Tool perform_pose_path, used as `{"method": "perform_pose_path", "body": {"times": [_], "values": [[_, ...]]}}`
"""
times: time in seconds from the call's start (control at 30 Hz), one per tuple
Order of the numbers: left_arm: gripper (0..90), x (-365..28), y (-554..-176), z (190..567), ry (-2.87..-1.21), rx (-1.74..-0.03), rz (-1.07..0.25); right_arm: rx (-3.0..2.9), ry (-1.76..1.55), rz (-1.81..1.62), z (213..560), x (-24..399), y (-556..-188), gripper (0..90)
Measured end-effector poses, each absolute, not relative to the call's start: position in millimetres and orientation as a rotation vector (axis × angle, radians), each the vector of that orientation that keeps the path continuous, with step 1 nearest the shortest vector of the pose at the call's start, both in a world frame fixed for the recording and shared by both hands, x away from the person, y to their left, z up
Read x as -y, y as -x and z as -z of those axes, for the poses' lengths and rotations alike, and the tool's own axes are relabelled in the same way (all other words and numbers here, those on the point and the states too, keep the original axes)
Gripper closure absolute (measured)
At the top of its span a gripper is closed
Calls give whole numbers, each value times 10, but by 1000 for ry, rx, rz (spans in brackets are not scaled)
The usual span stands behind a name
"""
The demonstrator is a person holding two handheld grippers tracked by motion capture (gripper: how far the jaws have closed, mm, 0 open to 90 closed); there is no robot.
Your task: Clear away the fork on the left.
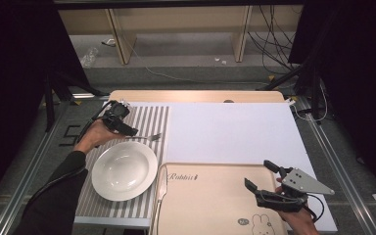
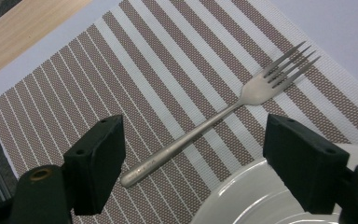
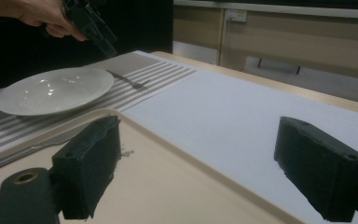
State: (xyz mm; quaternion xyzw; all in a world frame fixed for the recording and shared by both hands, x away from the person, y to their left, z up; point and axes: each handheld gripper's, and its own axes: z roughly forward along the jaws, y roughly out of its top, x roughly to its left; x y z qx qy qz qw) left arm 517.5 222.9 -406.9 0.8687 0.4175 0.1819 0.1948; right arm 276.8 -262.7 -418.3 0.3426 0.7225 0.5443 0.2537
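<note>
A silver fork (image 2: 216, 122) lies flat on the striped placemat (image 2: 135, 70), just beyond the white plate (image 1: 124, 170). My left gripper (image 2: 196, 161) hovers open above the fork's handle end, jaws wide apart on either side of it, not touching. In the high view that left gripper (image 1: 122, 126) sits at the mat's far left, with the fork (image 1: 146, 137) pointing right. My right gripper (image 1: 261, 175) is open and empty over the beige tray (image 1: 210, 196), at its right side. From the right gripper view, the plate (image 3: 53, 90) and fork (image 3: 128, 80) lie far left.
A knife (image 1: 160, 183) lies along the tray's left edge beside the plate. A white sheet (image 1: 235, 132) covers the table's middle and right. The wooden table edge (image 1: 196, 95) runs at the back, with cables and shelf legs on the floor beyond.
</note>
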Motion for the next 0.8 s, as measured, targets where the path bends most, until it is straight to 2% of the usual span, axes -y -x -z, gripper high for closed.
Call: {"method": "perform_pose_path", "body": {"times": [0.33,0.8], "values": [[217,-2261,-5322,4169,-2501,-1171,-493,-1963,-931,-1478,4185,2628,-2772,154],[230,-2221,-5472,4293,-2594,-1134,-405,-1962,-924,-1489,4187,2616,-2773,154]]}}
